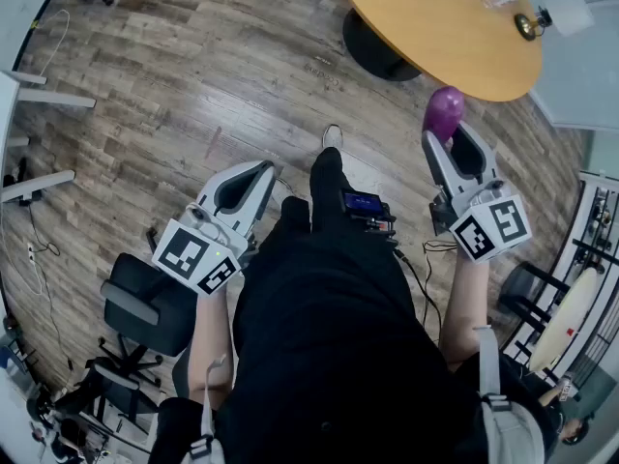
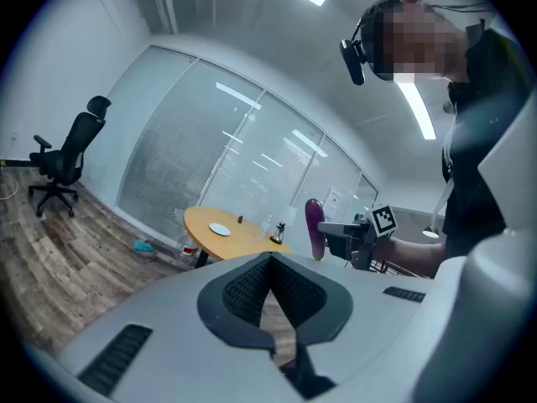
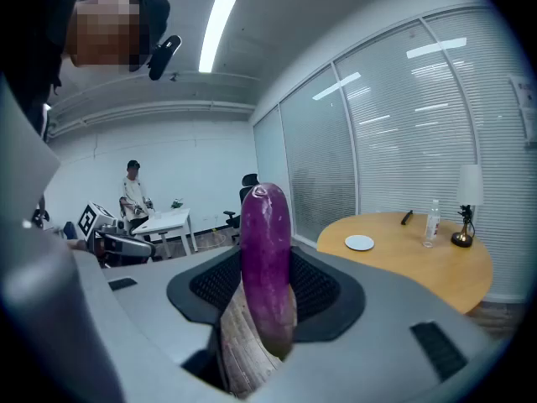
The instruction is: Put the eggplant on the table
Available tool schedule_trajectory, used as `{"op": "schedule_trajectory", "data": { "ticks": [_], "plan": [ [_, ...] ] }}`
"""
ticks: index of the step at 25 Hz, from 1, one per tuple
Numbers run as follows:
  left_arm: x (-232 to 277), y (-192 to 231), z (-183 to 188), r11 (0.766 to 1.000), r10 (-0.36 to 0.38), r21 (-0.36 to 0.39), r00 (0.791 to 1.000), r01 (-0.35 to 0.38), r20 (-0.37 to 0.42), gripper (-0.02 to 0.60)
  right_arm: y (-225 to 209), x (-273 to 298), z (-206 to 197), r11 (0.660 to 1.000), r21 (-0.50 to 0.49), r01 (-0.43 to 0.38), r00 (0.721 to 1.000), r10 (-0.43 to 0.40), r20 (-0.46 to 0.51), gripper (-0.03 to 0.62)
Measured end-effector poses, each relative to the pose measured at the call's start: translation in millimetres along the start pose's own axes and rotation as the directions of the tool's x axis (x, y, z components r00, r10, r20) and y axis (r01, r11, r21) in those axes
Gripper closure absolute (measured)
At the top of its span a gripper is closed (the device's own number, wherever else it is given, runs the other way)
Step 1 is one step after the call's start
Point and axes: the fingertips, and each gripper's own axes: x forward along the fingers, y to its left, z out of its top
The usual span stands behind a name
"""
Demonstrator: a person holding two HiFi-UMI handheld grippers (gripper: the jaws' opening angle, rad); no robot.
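Observation:
A long purple eggplant (image 3: 267, 267) stands upright between the jaws of my right gripper (image 3: 267, 313), which is shut on its lower part. In the head view the eggplant (image 1: 443, 112) sticks out past the right gripper (image 1: 453, 143), just short of the edge of the round wooden table (image 1: 455, 37). The left gripper view shows the eggplant (image 2: 314, 225) from the side, off the table's (image 2: 243, 238) near end. My left gripper (image 1: 253, 172) hangs by the person's left leg, its jaws (image 2: 270, 263) shut on nothing.
On the table (image 3: 419, 259) stand a white plate (image 3: 359, 242), a water bottle (image 3: 432, 222) and a small lamp (image 3: 464, 200). Its black pedestal (image 1: 372, 51) rests on the wooden floor. A black chair (image 1: 145, 303) is at lower left. A person (image 3: 134, 191) stands by a far white desk.

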Motion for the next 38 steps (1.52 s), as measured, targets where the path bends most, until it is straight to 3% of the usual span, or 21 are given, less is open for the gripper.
{"op": "schedule_trajectory", "data": {
  "ticks": [10, 16, 38],
  "plan": [
    [22.0, -21.3, 8.5, 0.999, -0.025, 0.025, 0.999, 0.026, -0.023, 0.571, -14.5, -10.2, 9.1, 1.0, -0.014, -0.007, 0.999, 0.007, 0.032, 0.404],
    [38.0, -18.2, 5.4, 1.0, -0.013, 0.003, 1.0, 0.013, -0.026, 0.571, -26.9, -0.9, 17.0, 0.999, -0.038, -0.039, 0.999, 0.041, 0.032, 0.404],
    [195.6, -1.4, 68.2, 0.997, -0.029, 0.072, 0.996, 0.035, -0.079, 0.571, -143.8, 61.9, 51.7, 0.995, -0.002, -0.095, 0.991, 0.095, 0.097, 0.403]
  ]
}}
